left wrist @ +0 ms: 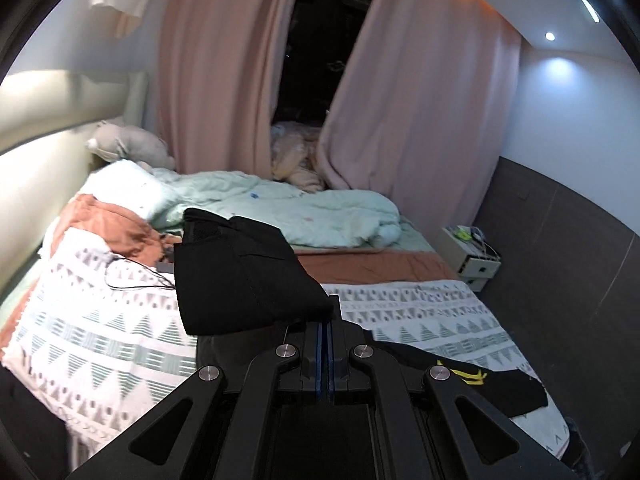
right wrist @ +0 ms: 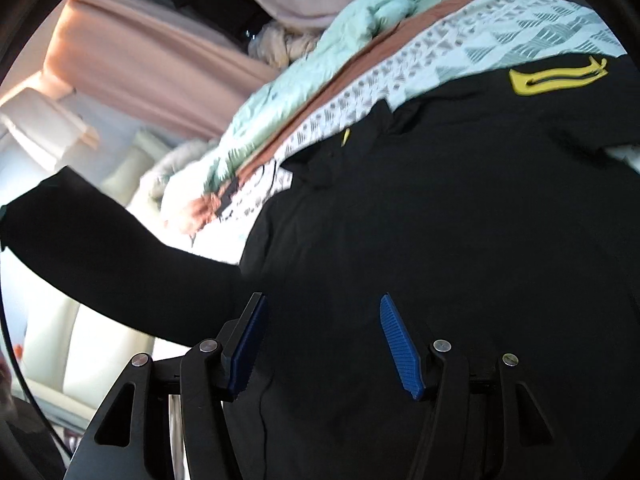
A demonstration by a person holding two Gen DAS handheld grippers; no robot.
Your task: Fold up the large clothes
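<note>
The left gripper [left wrist: 325, 312] has its blue pads pressed tight together, pinching an edge of the black garment [left wrist: 240, 272] — that flap hangs lifted above the bed [left wrist: 100, 320], draping off to the left of the fingers. The rest of the same garment lies spread on the patterned blanket [left wrist: 432, 312], with a yellow print [left wrist: 472, 376] showing near the bed's right edge.

Over on the other side, the right gripper [right wrist: 322, 344] has its pads apart with nothing pinched between them — it just hovers over the dark cloth, which fills most of that view. One black sleeve [right wrist: 100, 248] stretches out to the left there.

Behind it all sit a mint-green duvet [left wrist: 280, 208], a rust-coloured sheet [left wrist: 376, 266], a grey plush toy [left wrist: 128, 142] by the headboard and pink curtains [left wrist: 224, 72].
</note>
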